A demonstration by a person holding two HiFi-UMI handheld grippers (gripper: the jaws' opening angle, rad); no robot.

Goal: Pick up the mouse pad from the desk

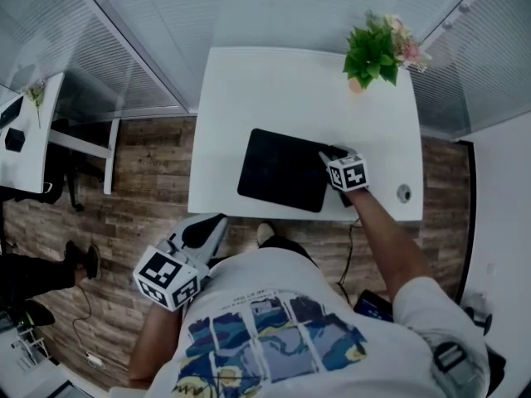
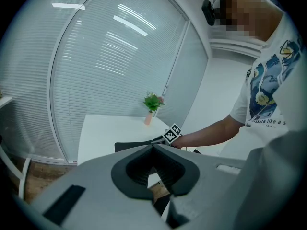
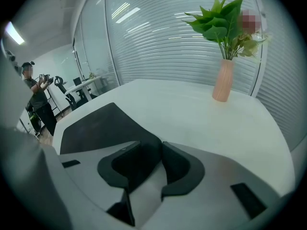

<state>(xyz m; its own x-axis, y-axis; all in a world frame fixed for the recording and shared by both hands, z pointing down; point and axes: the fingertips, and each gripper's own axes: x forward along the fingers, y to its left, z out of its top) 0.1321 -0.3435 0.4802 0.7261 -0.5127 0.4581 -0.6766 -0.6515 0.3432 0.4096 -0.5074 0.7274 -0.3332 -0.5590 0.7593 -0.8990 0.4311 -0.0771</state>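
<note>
**Bench** [image 1: 249, 89]: one. White, smooth matt top, rectangular with rounded corners. It stands against slatted glass partitions, with a wood-plank floor [image 1: 141, 189] around it.

**Mouse pad** [image 1: 282, 170]: one. Black, thin and matt, a flat rectangle with rounded corners. It lies on the near half of the bench, right of centre, with its near edge close to the bench's near edge.

**Right gripper** [image 1: 330, 155]: one. Grey moulded body with dark jaw liners, carrying one cube of black-and-white square markers. It sits at the right edge of the mouse pad. The jaws are drawn together on that edge, with only a thin slit between them.

**Left gripper** [image 1: 211, 226]: one. Same grey body with ribbed dark liners and one marker cube. It is held off the bench at the near left, over the floor and beside the person's torso. The jaw tips meet with nothing between them.

**Vase** [image 1: 355, 84]: one. Slim, pink and matt, at the far right corner of the bench. It holds a plant [image 1: 373, 50] of green leafy sprigs with a few pale blooms.

**Round fitting** [image 1: 403, 193]: one. Small and grey, set in the bench top near its near right corner.

**T-shirt** [image 1: 274, 330]: one, on the person. White cloth with a blue and yellow panelled graphic. A line of small print runs above it, too small to read in the head view.
</note>
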